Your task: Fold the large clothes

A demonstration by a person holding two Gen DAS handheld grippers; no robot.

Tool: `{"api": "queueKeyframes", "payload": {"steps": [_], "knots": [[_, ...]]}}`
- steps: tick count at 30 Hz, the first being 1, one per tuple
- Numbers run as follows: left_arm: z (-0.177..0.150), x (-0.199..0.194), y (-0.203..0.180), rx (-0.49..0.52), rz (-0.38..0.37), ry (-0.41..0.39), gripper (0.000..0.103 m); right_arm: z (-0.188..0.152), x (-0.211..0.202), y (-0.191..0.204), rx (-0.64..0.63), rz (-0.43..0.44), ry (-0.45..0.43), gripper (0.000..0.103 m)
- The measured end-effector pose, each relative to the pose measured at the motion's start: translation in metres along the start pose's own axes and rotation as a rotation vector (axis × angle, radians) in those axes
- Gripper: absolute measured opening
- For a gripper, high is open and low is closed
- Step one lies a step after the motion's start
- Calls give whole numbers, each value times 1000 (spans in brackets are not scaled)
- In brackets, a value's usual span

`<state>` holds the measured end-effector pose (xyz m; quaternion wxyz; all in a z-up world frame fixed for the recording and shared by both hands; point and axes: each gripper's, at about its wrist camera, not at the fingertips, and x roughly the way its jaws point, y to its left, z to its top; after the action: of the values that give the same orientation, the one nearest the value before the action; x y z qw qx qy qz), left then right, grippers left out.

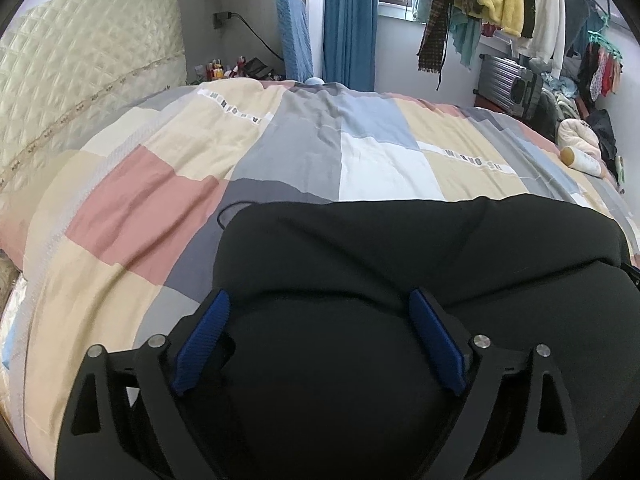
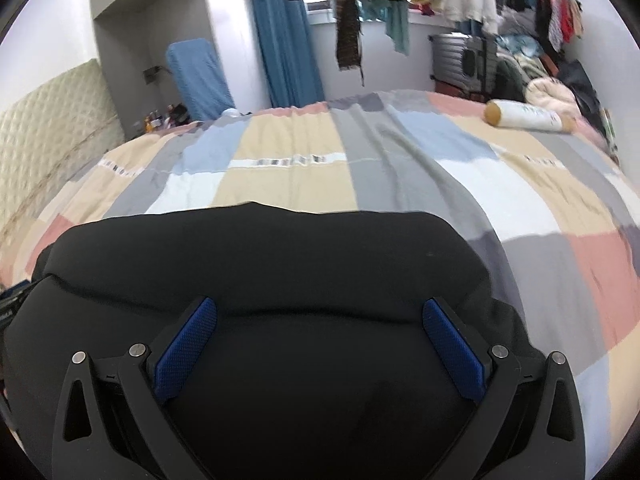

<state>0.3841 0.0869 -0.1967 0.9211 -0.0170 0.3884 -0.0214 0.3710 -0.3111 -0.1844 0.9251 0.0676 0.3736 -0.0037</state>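
A black garment (image 1: 400,248) lies folded over on the patchwork bedspread (image 1: 160,200), with a rolled fold running across its near part. My left gripper (image 1: 320,304) is open, its blue pads (image 1: 204,340) spread wide over the near fold, holding nothing. In the right wrist view the same black garment (image 2: 260,260) fills the near half. My right gripper (image 2: 320,312) is open too, blue pads (image 2: 452,348) wide apart above the fold, with nothing between them.
A cream quilted headboard (image 1: 80,60) stands at the left. A white bottle (image 2: 528,118) lies on the bed's far right edge. Hanging clothes (image 1: 500,0), a silver suitcase (image 1: 508,84), a blue curtain (image 1: 348,28) and a cluttered nightstand (image 1: 228,68) lie beyond the bed.
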Motion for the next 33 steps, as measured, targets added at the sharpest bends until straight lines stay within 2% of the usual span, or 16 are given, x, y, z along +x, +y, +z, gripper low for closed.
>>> {"api": "queueKeyframes", "payload": {"steps": [13, 18, 20, 24, 27, 33], "knots": [[-8, 1, 4, -16, -16, -4, 95, -10, 1, -9, 9, -16, -5, 103], [-2, -10, 7, -21, -44, 8, 98, -11, -24, 1, -14, -65, -28, 103], [2, -23, 2, 9, -23, -2, 100, -8, -34, 3, -8, -63, -31, 103], [12, -61, -12, 62, -26, -53, 103, 9, -81, 15, -7, -40, -122, 103], [26, -108, -24, 80, -40, -118, 103, 25, -120, 23, -7, -11, -168, 103], [49, -201, -43, 114, -17, -220, 103, 50, -201, 41, -49, 21, -252, 103]]}}
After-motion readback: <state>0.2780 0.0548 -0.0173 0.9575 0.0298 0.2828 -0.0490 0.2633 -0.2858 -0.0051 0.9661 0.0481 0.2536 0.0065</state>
